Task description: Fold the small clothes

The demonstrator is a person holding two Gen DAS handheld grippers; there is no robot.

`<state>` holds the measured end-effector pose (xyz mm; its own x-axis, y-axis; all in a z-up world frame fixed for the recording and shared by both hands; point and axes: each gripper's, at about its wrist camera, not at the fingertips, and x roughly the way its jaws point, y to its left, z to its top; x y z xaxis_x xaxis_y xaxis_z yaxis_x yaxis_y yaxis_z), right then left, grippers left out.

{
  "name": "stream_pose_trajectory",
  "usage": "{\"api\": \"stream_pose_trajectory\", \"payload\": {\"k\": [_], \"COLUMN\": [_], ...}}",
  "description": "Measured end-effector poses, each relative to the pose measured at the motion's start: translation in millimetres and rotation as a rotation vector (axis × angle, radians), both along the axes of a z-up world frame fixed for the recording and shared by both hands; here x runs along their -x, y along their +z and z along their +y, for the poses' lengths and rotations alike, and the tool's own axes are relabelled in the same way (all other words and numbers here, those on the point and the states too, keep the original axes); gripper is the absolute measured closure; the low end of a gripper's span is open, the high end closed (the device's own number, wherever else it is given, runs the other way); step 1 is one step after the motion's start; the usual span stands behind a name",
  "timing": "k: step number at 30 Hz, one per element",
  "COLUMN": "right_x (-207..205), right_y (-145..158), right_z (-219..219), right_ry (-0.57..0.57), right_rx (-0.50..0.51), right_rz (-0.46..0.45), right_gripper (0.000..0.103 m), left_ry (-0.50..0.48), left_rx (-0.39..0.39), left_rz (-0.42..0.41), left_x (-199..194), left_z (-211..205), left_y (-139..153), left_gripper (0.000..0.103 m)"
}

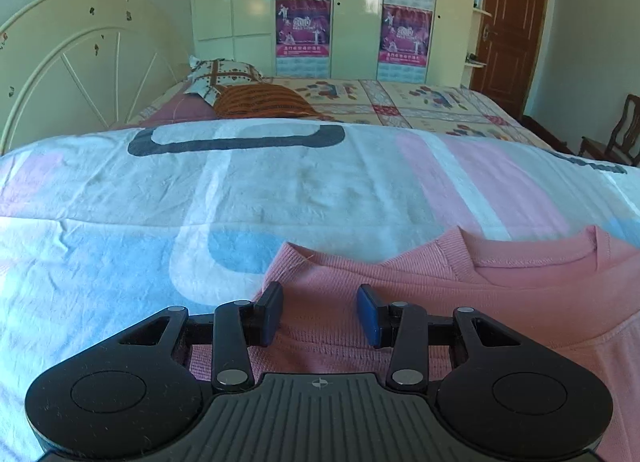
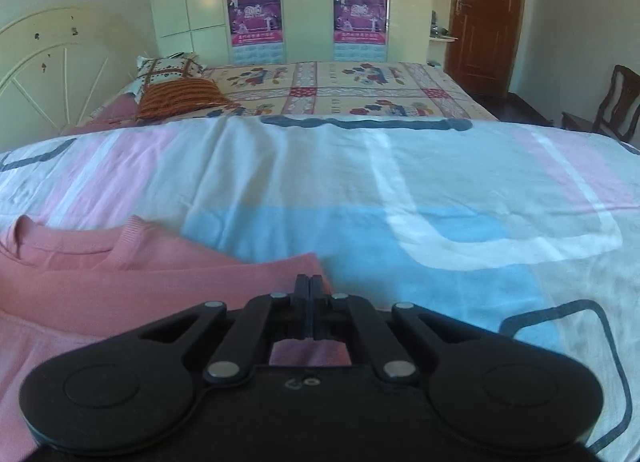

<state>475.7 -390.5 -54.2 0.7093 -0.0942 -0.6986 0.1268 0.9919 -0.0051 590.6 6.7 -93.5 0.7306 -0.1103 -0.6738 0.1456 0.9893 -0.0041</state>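
Pink sweater point(image 1: 460, 302) lies flat on bed's pastel sheet point(image 1: 200, 202), near edge, neckline facing far side. Your left gripper point(image 1: 320, 312) sits over its left shoulder, jaws partly open, knit fabric between pads point(image 1: 370, 314), no pinch visible. Your right gripper point(image 2: 308, 308) is fully closed at sweater's right edge; whether fabric is caught, cannot tell. Orange striped cloth point(image 1: 260, 102) lies far left by headboard point(image 1: 80, 62).

You see a matt ribbed-knit pink sweater point(image 1: 440, 294) on a wrinkled cotton-like quilt point(image 1: 200, 190); the wardrobe point(image 1: 356, 2) looks glossy.
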Motion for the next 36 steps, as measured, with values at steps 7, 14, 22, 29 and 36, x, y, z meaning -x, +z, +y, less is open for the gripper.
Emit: {"api": "stream_pose_trajectory", "payload": {"k": [7,14,22,29,36], "right_x": [20,60,77,84,111], "right_y": [22,18,11,8,1], "right_z": [35,114,158,113,10], "right_ry": [0.025,0.255,0.354,0.21,-0.044], "right_rx": [0.019,-0.065,-0.066,-0.025,-0.072], "right_rz": [-0.088,-0.079,-0.054,-0.025,-0.004], "right_gripper": [0.08,0.093,0.092,0.093,0.103], "left_ry": [-0.026,-0.146,-0.213,-0.094,-0.013], "left_rx": [0.043,0.105,0.048,0.045,-0.013], "left_rz": [-0.025,0.008,-0.01,-0.011,-0.024], "left_x": [35,107,126,116,118], "left_z": [-26,-80,-97,-33,17], "left_y": [17,8,7,6,-4], "left_gripper": [0.061,0.061,0.059,0.054,0.043]}}
